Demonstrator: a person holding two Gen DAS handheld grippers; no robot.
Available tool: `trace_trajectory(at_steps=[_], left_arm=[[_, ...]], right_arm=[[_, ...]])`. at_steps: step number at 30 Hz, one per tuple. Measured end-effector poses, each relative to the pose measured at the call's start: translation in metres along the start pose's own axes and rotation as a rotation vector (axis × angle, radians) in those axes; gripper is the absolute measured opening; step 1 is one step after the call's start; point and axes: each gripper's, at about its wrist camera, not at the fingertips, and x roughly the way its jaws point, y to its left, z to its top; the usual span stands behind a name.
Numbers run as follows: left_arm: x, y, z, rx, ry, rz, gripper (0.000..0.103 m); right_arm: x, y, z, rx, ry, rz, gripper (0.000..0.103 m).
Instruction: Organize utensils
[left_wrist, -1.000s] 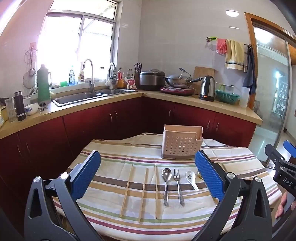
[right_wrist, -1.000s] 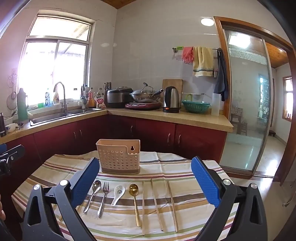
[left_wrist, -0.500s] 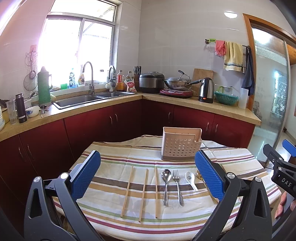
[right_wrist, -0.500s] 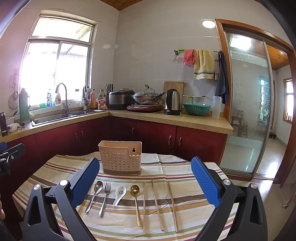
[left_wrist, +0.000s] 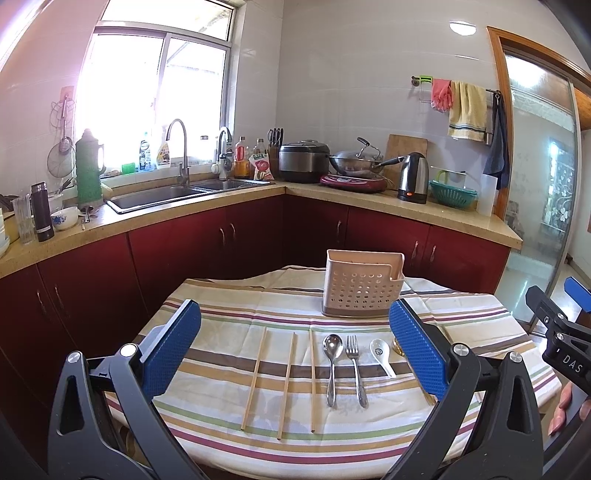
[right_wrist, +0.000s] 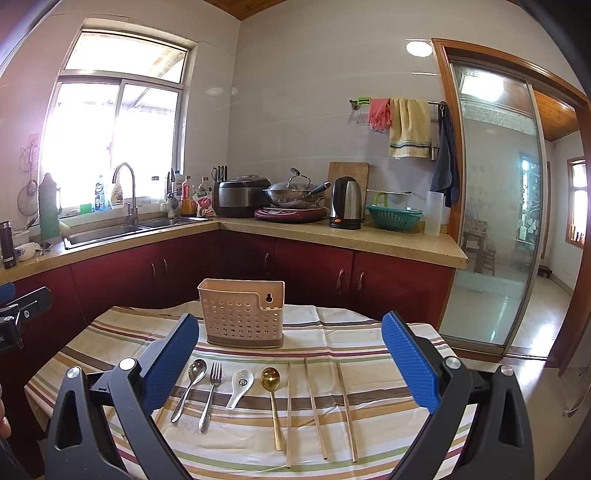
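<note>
A beige perforated utensil holder (left_wrist: 361, 288) (right_wrist: 242, 314) stands at the far side of a striped table (left_wrist: 229, 321). In front of it lie in a row three wooden chopsticks (left_wrist: 287, 384), a steel spoon (left_wrist: 331, 363), a steel fork (left_wrist: 355, 369), a white ceramic spoon (left_wrist: 382, 350), a gold spoon (right_wrist: 272, 395) and three more chopsticks (right_wrist: 314, 402). My left gripper (left_wrist: 295, 347) is open and empty, held above the near table edge. My right gripper (right_wrist: 290, 358) is open and empty, likewise above the near edge.
Red kitchen cabinets (left_wrist: 221, 240) with a sink (left_wrist: 162, 194), rice cooker (left_wrist: 303, 159), wok and kettle (left_wrist: 413, 177) run behind the table. A glass sliding door (right_wrist: 491, 221) stands at the right.
Both grippers have lifted slightly and tilted up, so the table sits a little lower in both views. Nothing on the table has moved.
</note>
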Motion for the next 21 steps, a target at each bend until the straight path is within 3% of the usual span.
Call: trace_trajectory(at_steps=[21], left_arm=[[0.0005, -0.0010, -0.0027, 0.000, 0.004, 0.003, 0.099]], right_arm=[[0.0033, 0.0039, -0.0073, -0.005, -0.004, -0.001, 0.097]])
